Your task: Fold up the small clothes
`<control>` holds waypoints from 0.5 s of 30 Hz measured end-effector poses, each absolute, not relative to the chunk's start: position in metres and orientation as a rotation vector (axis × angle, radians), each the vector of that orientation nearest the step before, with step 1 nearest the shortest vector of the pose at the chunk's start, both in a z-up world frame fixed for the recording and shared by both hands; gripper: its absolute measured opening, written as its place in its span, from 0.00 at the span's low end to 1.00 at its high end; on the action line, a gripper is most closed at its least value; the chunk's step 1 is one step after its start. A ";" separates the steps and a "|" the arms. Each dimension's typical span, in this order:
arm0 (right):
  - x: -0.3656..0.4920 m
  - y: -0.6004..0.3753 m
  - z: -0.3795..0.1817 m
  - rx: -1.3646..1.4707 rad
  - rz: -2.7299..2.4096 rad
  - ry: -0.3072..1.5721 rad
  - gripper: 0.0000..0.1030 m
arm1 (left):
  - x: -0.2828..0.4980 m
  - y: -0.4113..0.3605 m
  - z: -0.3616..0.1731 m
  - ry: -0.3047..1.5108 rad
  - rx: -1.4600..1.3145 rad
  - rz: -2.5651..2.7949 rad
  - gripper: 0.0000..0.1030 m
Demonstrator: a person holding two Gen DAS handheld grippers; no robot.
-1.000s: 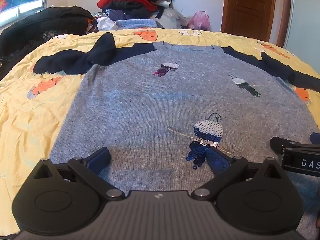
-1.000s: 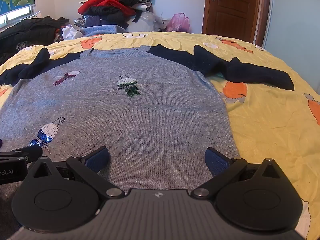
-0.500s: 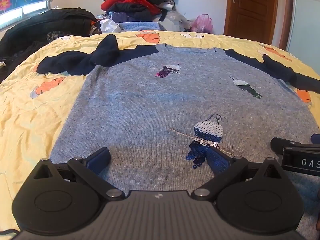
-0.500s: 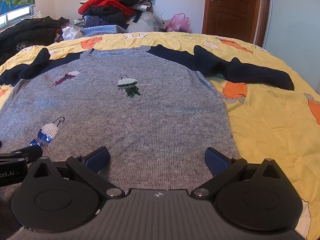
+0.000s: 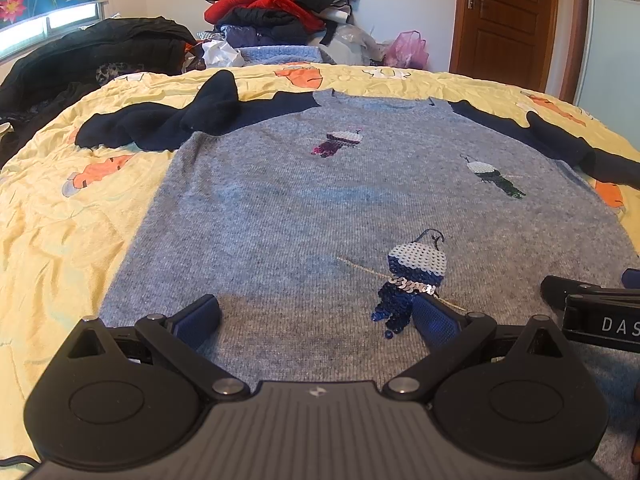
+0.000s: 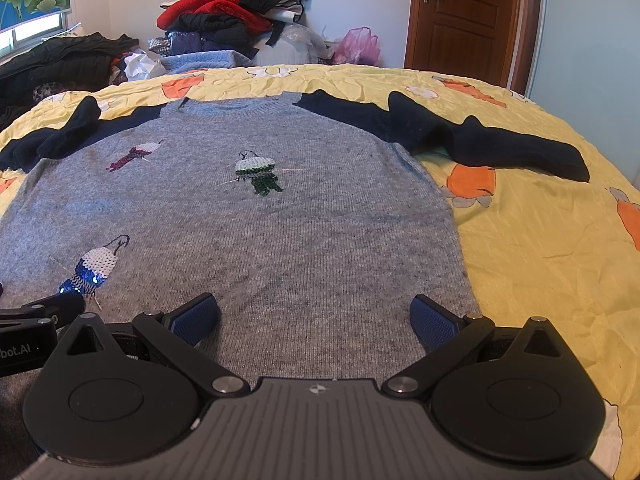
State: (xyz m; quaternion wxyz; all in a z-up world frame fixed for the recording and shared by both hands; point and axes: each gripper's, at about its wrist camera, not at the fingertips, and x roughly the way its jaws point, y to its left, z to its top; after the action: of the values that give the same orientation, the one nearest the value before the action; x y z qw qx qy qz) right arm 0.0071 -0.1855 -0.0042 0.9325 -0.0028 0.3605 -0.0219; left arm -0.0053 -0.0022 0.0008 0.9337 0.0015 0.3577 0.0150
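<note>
A grey knit sweater (image 5: 320, 208) (image 6: 280, 232) with dark navy sleeves and sequin jellyfish patches lies flat, front up, on a yellow bedspread (image 5: 52, 216). Its left sleeve (image 5: 168, 124) is bunched near the shoulder; its right sleeve (image 6: 480, 140) stretches out to the side. My left gripper (image 5: 316, 318) hovers open over the hem near the blue sequin patch (image 5: 412, 276). My right gripper (image 6: 314, 320) stands open over the hem's right part. Each gripper shows at the other view's edge; nothing is held.
A heap of red, black and blue clothes (image 5: 280, 12) is piled past the bed's far edge, with dark garments (image 5: 92, 56) at the far left. A wooden door (image 6: 460, 16) stands at the back right. Bare yellow bedspread (image 6: 560, 260) lies right of the sweater.
The left wrist view has tilted up a little, so the sweater and far clothes pile sit slightly lower in frame. The right gripper has not moved; both stay open.
</note>
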 end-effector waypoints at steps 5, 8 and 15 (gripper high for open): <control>0.007 -0.186 -0.004 -0.005 -0.045 0.737 1.00 | -0.005 -0.002 0.001 0.731 0.003 0.031 1.00; 0.007 -0.186 -0.004 -0.005 -0.044 0.737 1.00 | -0.006 -0.003 0.001 0.730 0.003 0.031 1.00; 0.007 -0.186 -0.004 -0.006 -0.045 0.737 1.00 | -0.006 -0.003 0.000 0.730 0.003 0.030 1.00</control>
State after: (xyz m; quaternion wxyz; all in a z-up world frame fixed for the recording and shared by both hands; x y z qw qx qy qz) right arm 0.0070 -0.1858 -0.0043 0.9326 -0.0029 0.3601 -0.0219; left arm -0.0059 -0.0026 0.0005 0.9341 0.0016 0.3568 0.0149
